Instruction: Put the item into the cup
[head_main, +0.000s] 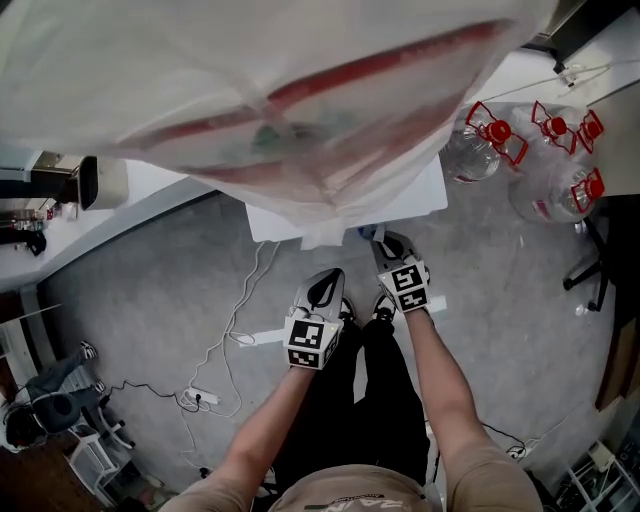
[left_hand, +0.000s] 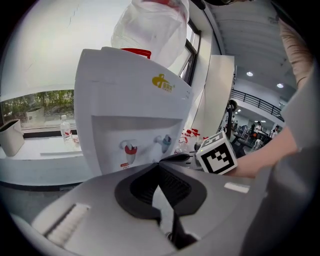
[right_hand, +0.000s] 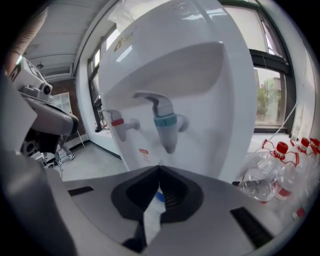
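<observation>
I see no cup and no loose item in any view. Both grippers are held side by side in front of a white water dispenser (head_main: 405, 198) (left_hand: 130, 100) (right_hand: 210, 75). My left gripper (head_main: 326, 283) (left_hand: 160, 163) has its jaws closed tip to tip with nothing between them. My right gripper (head_main: 386, 242) (right_hand: 159, 168) is a little further forward, also closed and empty; its marker cube (left_hand: 216, 154) shows in the left gripper view. It points just below the blue tap (right_hand: 164, 122), with the red tap (right_hand: 117, 122) to the left. Only a scrap of blue and white background shows through the gap behind its tips.
A large water bottle (head_main: 280, 80) (left_hand: 152, 25) sits upside down on the dispenser and fills the top of the head view. Several empty bottles with red caps (head_main: 545, 160) (right_hand: 270, 172) lie right of it. Cables and a power strip (head_main: 200, 398) trail over the grey floor at left.
</observation>
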